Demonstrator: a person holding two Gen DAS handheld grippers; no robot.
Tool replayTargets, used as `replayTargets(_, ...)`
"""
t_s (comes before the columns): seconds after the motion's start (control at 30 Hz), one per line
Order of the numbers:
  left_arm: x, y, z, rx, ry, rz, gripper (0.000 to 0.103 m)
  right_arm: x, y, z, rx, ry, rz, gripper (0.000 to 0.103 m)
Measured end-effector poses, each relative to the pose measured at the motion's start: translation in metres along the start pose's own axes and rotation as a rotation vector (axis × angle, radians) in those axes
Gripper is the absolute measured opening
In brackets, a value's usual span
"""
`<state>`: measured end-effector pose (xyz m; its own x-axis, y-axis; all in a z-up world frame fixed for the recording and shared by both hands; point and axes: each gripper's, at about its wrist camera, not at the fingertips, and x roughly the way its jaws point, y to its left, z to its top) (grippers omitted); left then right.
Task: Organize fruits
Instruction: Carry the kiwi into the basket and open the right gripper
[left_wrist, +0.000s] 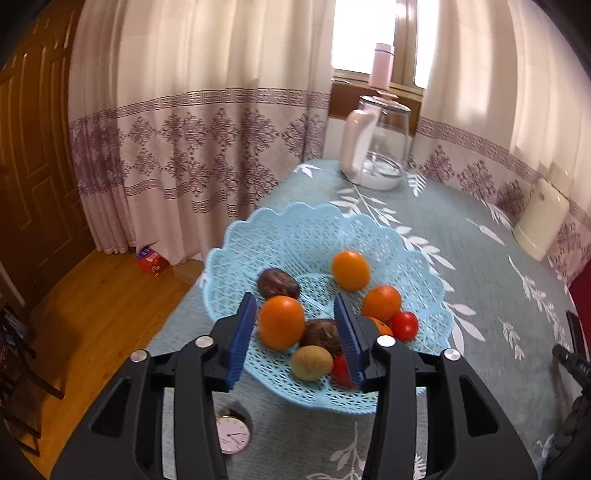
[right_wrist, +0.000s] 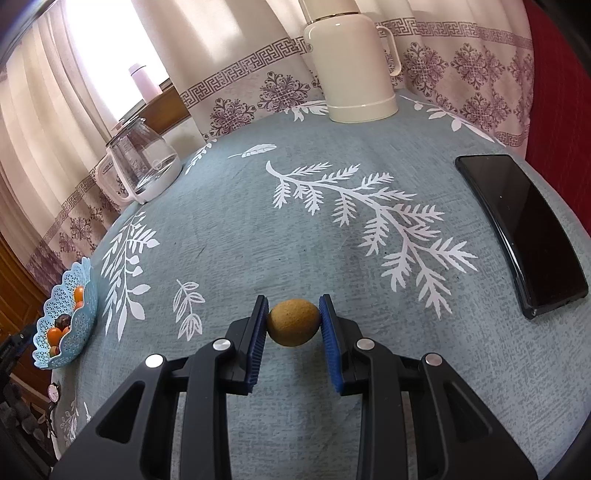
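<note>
A light-blue lattice basket (left_wrist: 295, 218) stands near the table's left edge. It holds three oranges (left_wrist: 350, 269), two dark brown fruits (left_wrist: 277, 283), a kiwi (left_wrist: 311, 362) and two red tomatoes (left_wrist: 405, 325). My left gripper (left_wrist: 294, 301) hovers open over the basket. One orange (left_wrist: 282, 322) lies between the blue pads, close to the left one, with a wide gap to the right pad. In the right wrist view, my right gripper (right_wrist: 294, 301) is shut on a brown kiwi (right_wrist: 293, 322) just over the teal tablecloth. There the basket (right_wrist: 86, 295) is far off to the left.
A glass kettle (left_wrist: 376, 147) and a cream thermos jug (right_wrist: 354, 66) stand at the table's far side. A black phone (right_wrist: 517, 232) lies to the right of my right gripper. A wristwatch (left_wrist: 233, 435) rests near the table edge, with wooden floor (left_wrist: 92, 314) beyond it.
</note>
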<state>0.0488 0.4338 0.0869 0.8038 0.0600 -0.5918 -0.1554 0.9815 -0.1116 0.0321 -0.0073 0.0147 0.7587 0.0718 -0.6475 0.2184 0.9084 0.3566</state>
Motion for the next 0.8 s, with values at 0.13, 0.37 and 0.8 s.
replayTargets(0.13,-0.005,0.009,0.003,-0.028,-0.016,0.009,0.065,0.000,0.000,0.000,-0.002,0.001,-0.002,0.029)
replayTargets(0.37,-0.006,0.013,0.005,-0.049,-0.015,0.015,0.074,-0.005,0.027,-0.001,-0.060,0.003,0.049,0.029)
replayTargets(0.8,-0.007,0.014,0.006,-0.058,-0.019,0.003,0.075,-0.009,0.182,-0.026,-0.306,0.065,0.371,0.029)
